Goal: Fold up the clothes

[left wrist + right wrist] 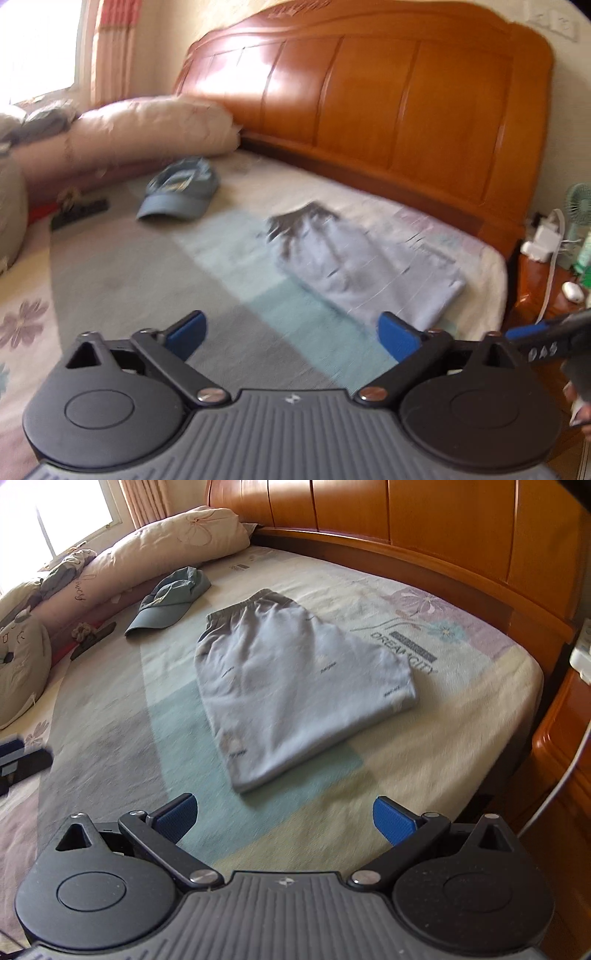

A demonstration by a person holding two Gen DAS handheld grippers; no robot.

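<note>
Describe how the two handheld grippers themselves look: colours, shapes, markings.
The left gripper and the right gripper look alike: a grey ribbed body with a small embossed logo, two round black discs at the sides, black link arms with silver screws, and blue textured finger pads. In the left wrist view, the right gripper's black side shows pale lettering. No cables or sleeves are visible.

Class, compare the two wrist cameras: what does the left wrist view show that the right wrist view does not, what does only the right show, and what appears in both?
Only the left wrist view shows the nightstand with a small green fan and a white charger, and the full top curve of the headboard.

Only the right wrist view shows the DREAMCITY print on the bedsheet and the small lettering on the shorts.

Both show the shorts folded in half, the blue-grey cap, the floral pillow, and open jaws on the left gripper and right gripper.
</note>
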